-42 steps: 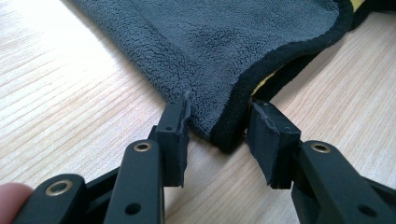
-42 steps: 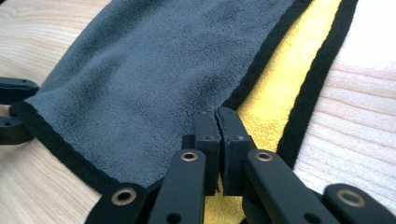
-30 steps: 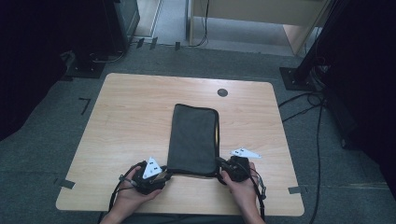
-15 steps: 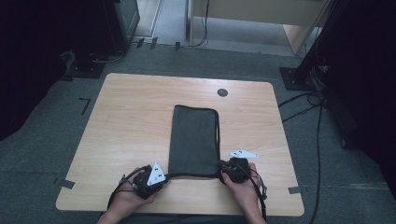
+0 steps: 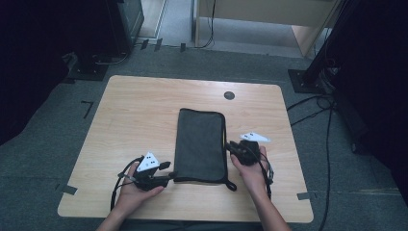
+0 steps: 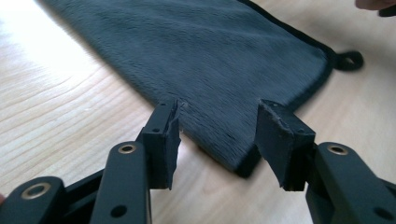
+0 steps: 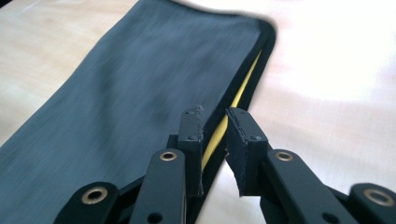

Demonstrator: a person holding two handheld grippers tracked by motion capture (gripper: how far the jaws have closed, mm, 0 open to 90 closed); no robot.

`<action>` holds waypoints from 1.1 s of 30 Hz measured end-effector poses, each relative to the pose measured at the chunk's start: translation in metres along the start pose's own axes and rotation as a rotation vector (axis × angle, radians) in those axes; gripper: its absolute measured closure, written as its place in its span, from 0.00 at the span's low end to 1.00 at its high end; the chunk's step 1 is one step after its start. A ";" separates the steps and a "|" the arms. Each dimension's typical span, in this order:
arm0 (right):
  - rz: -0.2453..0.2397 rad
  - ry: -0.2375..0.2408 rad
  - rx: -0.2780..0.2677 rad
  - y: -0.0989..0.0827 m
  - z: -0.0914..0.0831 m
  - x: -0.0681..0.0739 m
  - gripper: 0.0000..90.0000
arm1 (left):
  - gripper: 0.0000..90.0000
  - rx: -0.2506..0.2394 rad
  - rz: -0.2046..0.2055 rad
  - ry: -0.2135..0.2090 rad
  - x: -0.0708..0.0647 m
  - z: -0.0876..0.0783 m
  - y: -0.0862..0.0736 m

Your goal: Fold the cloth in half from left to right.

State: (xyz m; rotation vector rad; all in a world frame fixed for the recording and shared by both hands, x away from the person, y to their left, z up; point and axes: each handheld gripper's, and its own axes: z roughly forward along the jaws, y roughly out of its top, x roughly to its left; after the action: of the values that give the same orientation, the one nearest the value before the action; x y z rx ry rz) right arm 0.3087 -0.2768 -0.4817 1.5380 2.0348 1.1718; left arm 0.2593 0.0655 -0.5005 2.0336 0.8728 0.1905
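Note:
A dark grey folded cloth (image 5: 199,144) lies flat along the middle of the wooden table (image 5: 144,110). My left gripper (image 5: 168,169) sits at its near left corner. In the left gripper view the left gripper (image 6: 217,126) has just been opening, and the cloth (image 6: 210,56) corner lies between the jaws with neither pad touching it. My right gripper (image 5: 230,146) is at the cloth's right edge, about halfway along. In the right gripper view the right gripper (image 7: 215,126) has just been opening a little, with a narrow gap over the cloth (image 7: 140,84) edge, where a yellow strip (image 7: 233,105) shows.
A small hanging loop (image 5: 232,185) sticks out from the cloth's near right corner and shows in the left gripper view as the loop (image 6: 348,59). A round cable hole (image 5: 229,95) sits near the table's far edge. Dark stands and cables surround the table on the floor.
My right gripper has moved away from the person along the cloth's right edge, from the near right corner to mid-edge. The left hand stays by the near left corner. The cloth lies as before.

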 end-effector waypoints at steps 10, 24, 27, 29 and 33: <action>0.104 -0.061 0.028 0.062 0.084 -0.041 0.87 | 0.60 0.075 0.037 0.073 -0.006 0.010 -0.010; 0.102 -0.087 0.123 0.078 0.127 -0.045 0.95 | 0.60 0.083 0.057 0.084 -0.008 0.013 -0.013; 0.057 -0.098 0.126 0.079 0.127 -0.043 0.99 | 0.60 0.083 0.061 0.086 -0.009 0.013 -0.013; 0.022 -0.125 0.114 0.080 0.127 -0.044 1.00 | 0.60 0.084 0.062 0.086 -0.009 0.012 -0.013; 0.047 -0.156 0.097 0.081 0.126 -0.052 0.99 | 0.60 0.089 0.065 0.087 -0.009 0.013 -0.013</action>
State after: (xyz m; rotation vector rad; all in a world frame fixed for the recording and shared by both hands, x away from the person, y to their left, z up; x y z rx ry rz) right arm 0.4652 -0.2666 -0.5067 1.6757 1.9884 0.9498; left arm 0.2520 0.0557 -0.5162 2.1514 0.8831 0.2820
